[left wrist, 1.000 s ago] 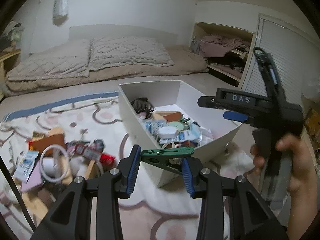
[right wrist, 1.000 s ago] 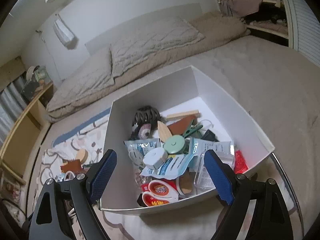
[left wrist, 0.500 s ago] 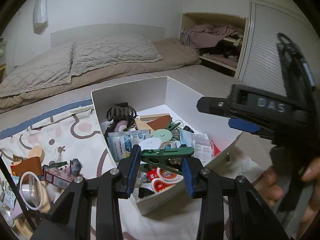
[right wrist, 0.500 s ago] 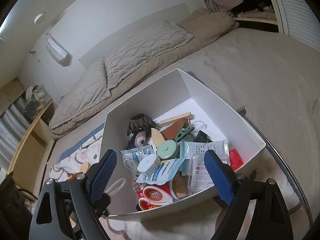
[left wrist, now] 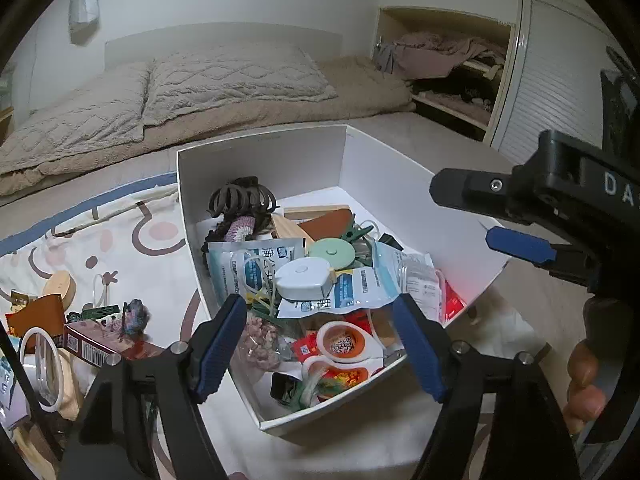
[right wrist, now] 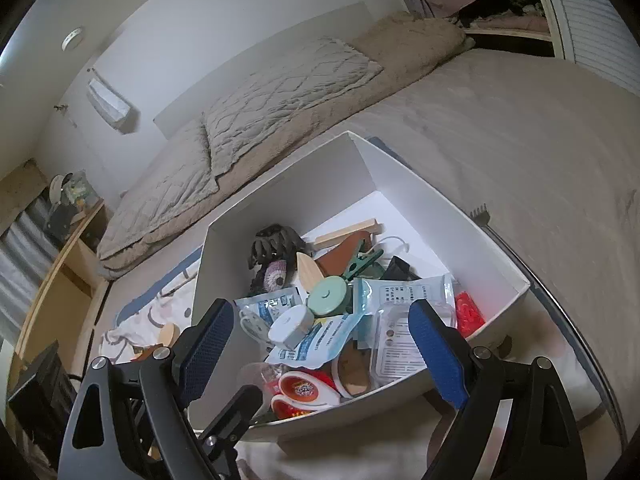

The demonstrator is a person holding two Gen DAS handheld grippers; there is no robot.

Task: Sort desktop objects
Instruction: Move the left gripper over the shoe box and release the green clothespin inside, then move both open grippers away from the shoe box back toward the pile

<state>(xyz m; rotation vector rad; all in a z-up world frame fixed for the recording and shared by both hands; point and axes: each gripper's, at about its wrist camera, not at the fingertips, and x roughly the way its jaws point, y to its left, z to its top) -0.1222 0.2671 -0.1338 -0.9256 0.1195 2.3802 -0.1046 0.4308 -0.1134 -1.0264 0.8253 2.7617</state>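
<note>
A white box (left wrist: 260, 152) (right wrist: 280, 200) holds several small things: a dark hair claw (left wrist: 240, 200), a white round tape measure (left wrist: 304, 276), a mint round case (left wrist: 332, 252), blue-white packets and orange-handled scissors (left wrist: 344, 344). My left gripper (left wrist: 320, 308) hangs over the box's near corner, its jaws opening with nothing between the pads. A blurred green shape (left wrist: 308, 390) shows low in that corner, below the jaws. My right gripper (right wrist: 320, 312) is open above the box's near side, empty; a hand (left wrist: 584, 380) holds it at the right in the left wrist view.
Left of the box on a patterned cloth (left wrist: 120, 248) lie a red carton (left wrist: 88, 344), a white ring (left wrist: 40, 368), a wooden piece (left wrist: 60, 288) and a brown leather piece (left wrist: 40, 316). A bed with pillows (left wrist: 224, 76) lies behind, shelves (left wrist: 448, 64) at the back right.
My left gripper, shut on a green clothes peg, came over the box and opened; the peg is gone from its jaws. The right gripper stayed open and rolled slightly.
</note>
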